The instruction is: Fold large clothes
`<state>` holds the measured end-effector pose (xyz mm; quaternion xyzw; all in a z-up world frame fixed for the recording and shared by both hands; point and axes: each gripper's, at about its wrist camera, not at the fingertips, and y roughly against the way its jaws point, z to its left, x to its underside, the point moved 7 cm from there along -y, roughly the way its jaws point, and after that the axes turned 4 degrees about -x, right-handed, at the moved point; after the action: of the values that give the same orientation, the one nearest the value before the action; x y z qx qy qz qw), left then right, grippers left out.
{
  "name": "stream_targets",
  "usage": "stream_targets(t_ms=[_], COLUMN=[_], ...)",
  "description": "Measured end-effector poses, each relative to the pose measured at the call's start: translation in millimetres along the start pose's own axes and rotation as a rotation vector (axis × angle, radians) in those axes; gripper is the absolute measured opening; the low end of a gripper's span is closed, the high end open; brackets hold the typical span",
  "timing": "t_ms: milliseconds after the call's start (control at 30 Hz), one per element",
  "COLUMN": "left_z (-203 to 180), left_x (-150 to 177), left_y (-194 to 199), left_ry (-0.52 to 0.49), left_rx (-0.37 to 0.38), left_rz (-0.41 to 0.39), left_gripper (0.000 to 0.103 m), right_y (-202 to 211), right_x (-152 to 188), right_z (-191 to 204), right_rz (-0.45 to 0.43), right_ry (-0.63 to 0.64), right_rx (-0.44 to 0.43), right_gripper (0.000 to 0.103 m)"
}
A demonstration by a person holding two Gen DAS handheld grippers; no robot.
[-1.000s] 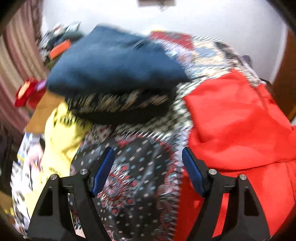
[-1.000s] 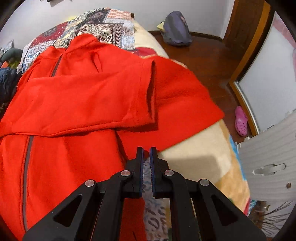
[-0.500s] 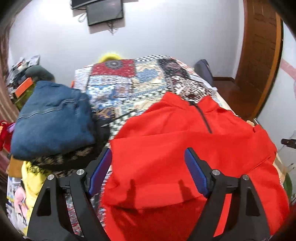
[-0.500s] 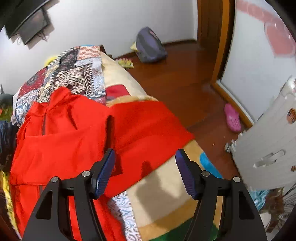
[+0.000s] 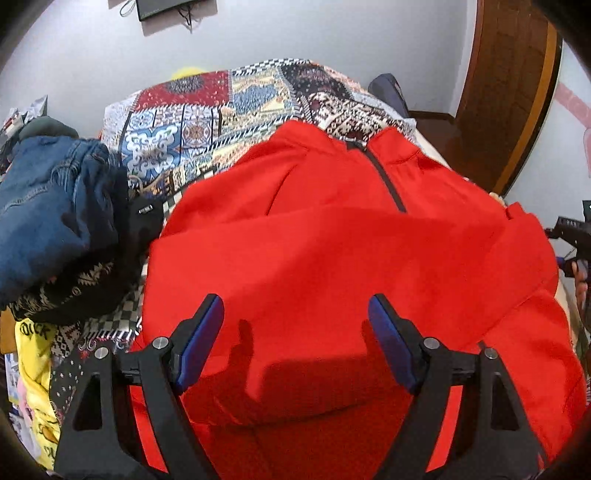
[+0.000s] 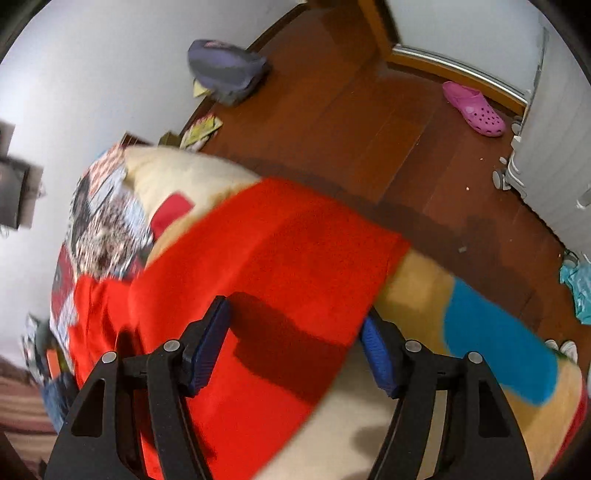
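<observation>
Red jacket (image 5: 332,258) spread flat on the bed, collar toward the far wall, dark zip (image 5: 388,184) running down from the neck, one sleeve folded across the chest. In the right wrist view, a broad flap of the same red jacket (image 6: 277,258) lying over a cream and blue blanket (image 6: 480,332), its straight edge reaching toward the side of the bed next to the floor. Above the lower front of the garment, left gripper (image 5: 295,306) pointing steeply down, blue pads wide apart, nothing pinched, only red cloth and the fingers' shadows beneath. Over the flap, right gripper (image 6: 295,317) with jaws apart, just been opening, red cloth showing in the gap under them but not pressed by either pad; right-hand pad close to the flap's edge, contact impossible to tell. Under and beyond the collar, patchwork bedspread (image 5: 207,110) in reds, blues and black-and-white checks. Left of the jacket, a heap: folded blue jeans (image 5: 48,206) on top of a black patterned garment (image 5: 74,288), a yellow garment (image 5: 33,369) nearer the camera. Off the bed, brown wooden floor (image 6: 369,129), a grey-purple bag (image 6: 225,70) against the white wall, a pink clog (image 6: 472,107) near the doorway. Wooden door (image 5: 506,92) at the right of the left wrist view; a dark screen (image 5: 166,7) high on the wall.
</observation>
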<state>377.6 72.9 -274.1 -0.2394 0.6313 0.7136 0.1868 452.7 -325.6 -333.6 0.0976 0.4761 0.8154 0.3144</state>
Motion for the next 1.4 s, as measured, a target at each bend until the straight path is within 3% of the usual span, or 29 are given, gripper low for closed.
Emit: stream_targets(t_ms=[67, 167, 233, 267, 400, 633, 767, 867, 1100, 1267, 1333, 1400], left_z=[0.8, 4.3, 6.5, 7.0, 10.2, 17.0, 19.1, 21.6, 29.5, 35.7, 38.8, 41.6], left_x=[2.3, 5.5, 7.4, 7.8, 9.1, 9.0, 10.0, 11.7, 14.8, 17.6, 19.0, 21.9], left_y=[-4.3, -7.7, -7.7, -7.1, -2.9, 11.7, 21.2, 28.5, 46.8, 57.4, 59.7, 61.4], left_ry=[0.007, 0.029, 0.044, 0.048, 0.057, 0.073, 0.071, 0.06, 0.051, 0.04, 0.042, 0.045], left_rx=[-0.002, -0.003, -0.003, -0.003, -0.008, -0.007, -0.009, -0.019, -0.022, -0.03, -0.031, -0.027], left_rz=[0.011, 0.021, 0.018, 0.018, 0.012, -0.014, -0.031, -0.043, -0.078, -0.099, -0.101, -0.1], left_gripper=[0.08, 0.08, 0.08, 0.08, 0.08, 0.08, 0.08, 0.08, 0.08, 0.08, 0.08, 0.08], right_y=[-6.4, -10.7, -7.6, -5.2, 26.3, 108.5, 142.6, 157.8, 162.4, 126.9, 98.8, 72.1], right_x=[-8.0, -16.5, -19.5, -22.6, -30.3, -28.4, -11.1, 7.1, 54.6, 97.8, 118.3, 136.3], right_z=[-1.4, -3.0, 2.5, 3.7, 22.0, 53.7, 90.3, 126.5, 196.3, 226.3, 231.1, 231.3], right_rz=[-0.014, -0.032, -0.051, -0.063, -0.186, -0.468, -0.608, -0.641, -0.525, -0.267, -0.117, -0.013], right_ry=[0.0, 0.029, 0.068, 0.092, 0.237, 0.338, 0.442, 0.558, 0.74, 0.752, 0.72, 0.707], right_rx=[0.03, 0.082, 0.129, 0.161, 0.271, 0.352, 0.329, 0.271, 0.084, -0.089, -0.154, -0.157], right_gripper=[0.059, 0.042, 0.011, 0.007, 0.006, 0.006, 0.006, 0.006, 0.006, 0.006, 0.007, 0.007])
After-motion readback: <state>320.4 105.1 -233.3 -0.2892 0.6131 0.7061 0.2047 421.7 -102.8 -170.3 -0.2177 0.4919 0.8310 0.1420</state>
